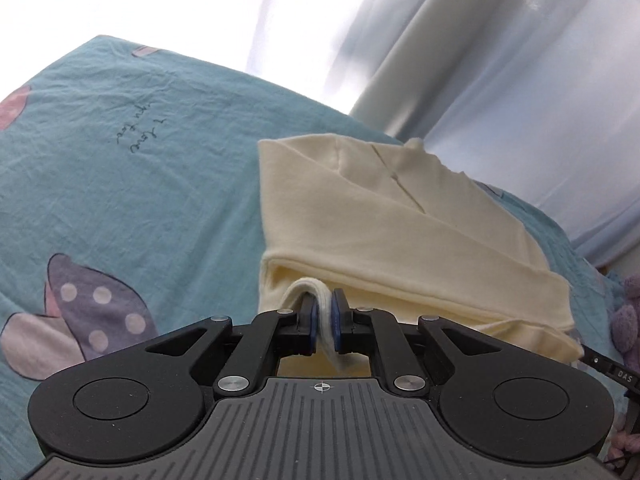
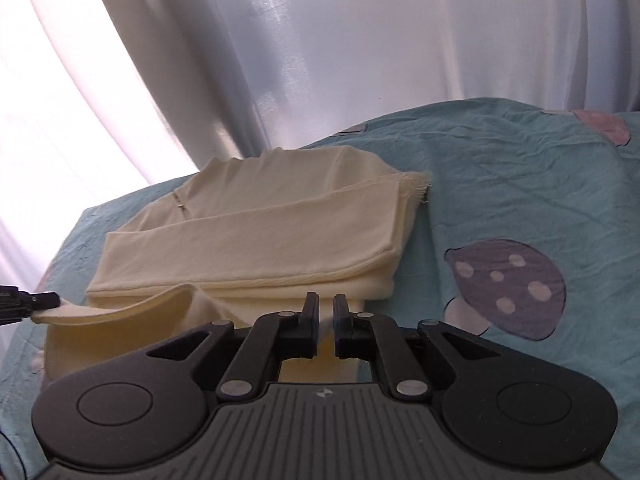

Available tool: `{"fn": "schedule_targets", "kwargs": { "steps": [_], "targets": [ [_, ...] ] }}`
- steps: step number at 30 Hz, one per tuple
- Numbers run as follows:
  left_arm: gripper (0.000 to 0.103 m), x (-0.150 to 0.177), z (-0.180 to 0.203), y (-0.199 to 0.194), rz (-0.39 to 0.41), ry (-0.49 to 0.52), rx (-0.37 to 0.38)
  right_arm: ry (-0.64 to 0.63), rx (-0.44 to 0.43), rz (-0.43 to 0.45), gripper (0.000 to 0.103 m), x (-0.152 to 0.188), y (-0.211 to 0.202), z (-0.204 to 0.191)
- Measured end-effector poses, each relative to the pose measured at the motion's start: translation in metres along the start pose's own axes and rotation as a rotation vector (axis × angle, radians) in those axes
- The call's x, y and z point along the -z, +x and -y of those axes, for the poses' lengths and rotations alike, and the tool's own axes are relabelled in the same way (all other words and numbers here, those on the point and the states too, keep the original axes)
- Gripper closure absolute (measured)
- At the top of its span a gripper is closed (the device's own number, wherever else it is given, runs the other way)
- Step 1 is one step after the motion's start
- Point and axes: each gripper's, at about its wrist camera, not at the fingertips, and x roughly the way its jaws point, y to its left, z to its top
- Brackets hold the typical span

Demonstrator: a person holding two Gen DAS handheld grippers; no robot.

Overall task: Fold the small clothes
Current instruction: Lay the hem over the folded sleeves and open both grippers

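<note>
Cream garment (image 1: 384,216) lies partly folded on the teal sheet (image 1: 120,184). My left claw (image 1: 325,320) and right claw (image 2: 326,316) each pinch its near edge, one last fold seemingly left.

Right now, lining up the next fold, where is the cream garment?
The cream garment lies partly folded on the teal bedsheet before the curtain, its near edge pinched by the left gripper and right gripper.

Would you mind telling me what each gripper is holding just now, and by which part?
Both hold the cream garment by its near edge. The left gripper pinches a fold of that edge; the right gripper grips it further along, on the bed.
</note>
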Motion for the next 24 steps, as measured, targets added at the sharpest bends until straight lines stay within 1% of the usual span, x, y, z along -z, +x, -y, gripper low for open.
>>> {"fn": "schedule_targets", "kwargs": {
  "steps": [1, 2, 3, 4, 5, 6, 7, 9, 11, 13, 15, 16, 17, 18, 20, 21, 22, 23, 24],
  "targets": [
    [0.088, 0.001, -0.005, 0.000, 0.003, -0.013, 0.007, -0.003, 0.032, 0.009, 0.093, -0.001, 0.001, 0.001],
    [0.087, 0.001, -0.009, 0.000, 0.009, -0.017, 0.010, -0.002, 0.045, 0.021, 0.081, -0.001, -0.001, 0.003],
    [0.080, 0.002, -0.011, -0.003, 0.026, -0.007, 0.001, 0.000, 0.039, 0.033, 0.074, 0.001, -0.003, 0.006],
    [0.075, 0.003, -0.012, -0.007, 0.058, 0.021, -0.027, -0.008, 0.028, 0.041, 0.063, 0.002, -0.006, 0.007],
    [0.065, 0.004, -0.013, -0.010, 0.088, 0.049, -0.053, -0.031, 0.012, 0.041, 0.056, 0.004, -0.007, 0.007],
    [0.062, 0.005, -0.014, -0.014, 0.115, 0.075, -0.065, -0.070, -0.005, 0.029, 0.055, 0.007, -0.008, 0.004],
    [0.060, 0.005, -0.014, -0.014, 0.129, 0.102, -0.057, -0.104, -0.011, 0.020, 0.052, 0.009, -0.007, 0.001],
    [0.046, 0.007, -0.014, -0.010, 0.104, 0.133, -0.013, -0.169, -0.011, -0.010, 0.051, 0.012, -0.002, -0.008],
    [0.042, 0.010, -0.009, 0.000, 0.067, 0.165, 0.003, -0.190, -0.003, -0.034, 0.051, 0.014, 0.007, -0.013],
    [0.042, 0.013, -0.005, 0.012, 0.047, 0.190, -0.029, -0.187, -0.001, -0.047, 0.051, 0.012, 0.015, -0.015],
    [0.043, 0.014, -0.003, 0.024, 0.033, 0.194, -0.048, -0.186, 0.004, -0.049, 0.053, 0.011, 0.022, -0.018],
    [0.045, 0.014, -0.003, 0.028, 0.026, 0.188, -0.045, -0.193, 0.008, -0.050, 0.055, 0.011, 0.024, -0.021],
    [0.050, 0.014, -0.002, 0.031, 0.022, 0.185, -0.042, -0.207, 0.018, -0.048, 0.060, 0.011, 0.027, -0.024],
    [0.058, 0.014, 0.000, 0.034, 0.015, 0.187, -0.045, -0.223, 0.028, -0.048, 0.064, 0.012, 0.029, -0.027],
    [0.065, 0.015, 0.003, 0.035, 0.020, 0.204, -0.060, -0.248, 0.043, -0.045, 0.087, 0.013, 0.032, -0.031],
    [0.072, 0.015, 0.004, 0.035, 0.027, 0.212, -0.071, -0.260, 0.039, -0.047, 0.090, 0.013, 0.033, -0.033],
    [0.078, 0.015, 0.005, 0.035, 0.030, 0.214, -0.080, -0.266, 0.034, -0.048, 0.093, 0.013, 0.033, -0.034],
    [0.087, 0.015, 0.004, 0.035, 0.029, 0.211, -0.088, -0.276, 0.033, -0.045, 0.095, 0.014, 0.033, -0.034],
    [0.091, 0.014, 0.003, 0.034, 0.030, 0.203, -0.081, -0.285, 0.035, -0.041, 0.095, 0.014, 0.032, -0.035]
  ]
}}
